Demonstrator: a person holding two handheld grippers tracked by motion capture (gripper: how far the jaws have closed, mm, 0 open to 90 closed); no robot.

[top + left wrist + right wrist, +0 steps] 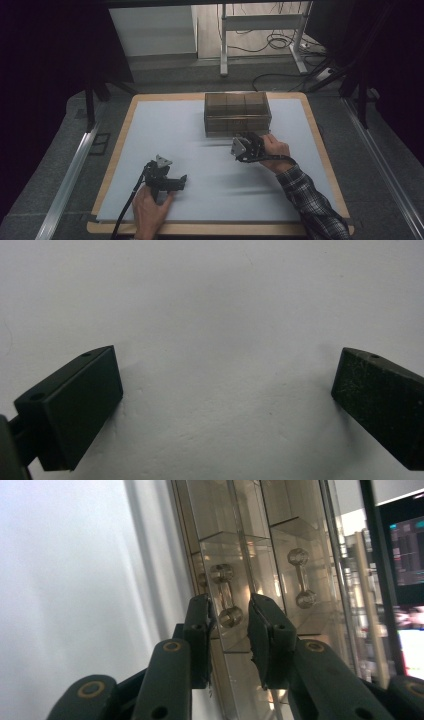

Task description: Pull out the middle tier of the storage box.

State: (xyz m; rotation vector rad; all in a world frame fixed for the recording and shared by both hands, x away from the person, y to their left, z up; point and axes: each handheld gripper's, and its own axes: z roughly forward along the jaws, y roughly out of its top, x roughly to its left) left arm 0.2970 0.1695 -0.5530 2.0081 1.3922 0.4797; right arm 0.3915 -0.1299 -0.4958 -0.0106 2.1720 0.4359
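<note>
- My right gripper (230, 617) sits at the near front of the clear drawer box (237, 114), which stands at the far middle of the white mat (200, 150).
- Its jaws flank a clear drawer handle (226, 601), slightly parted, not visibly pressing it.
- My left gripper (227, 390) hangs released over bare mat, well apart from the box.

2 grippers (176, 181) (244, 141), 1 drawer box (237, 114).
</note>
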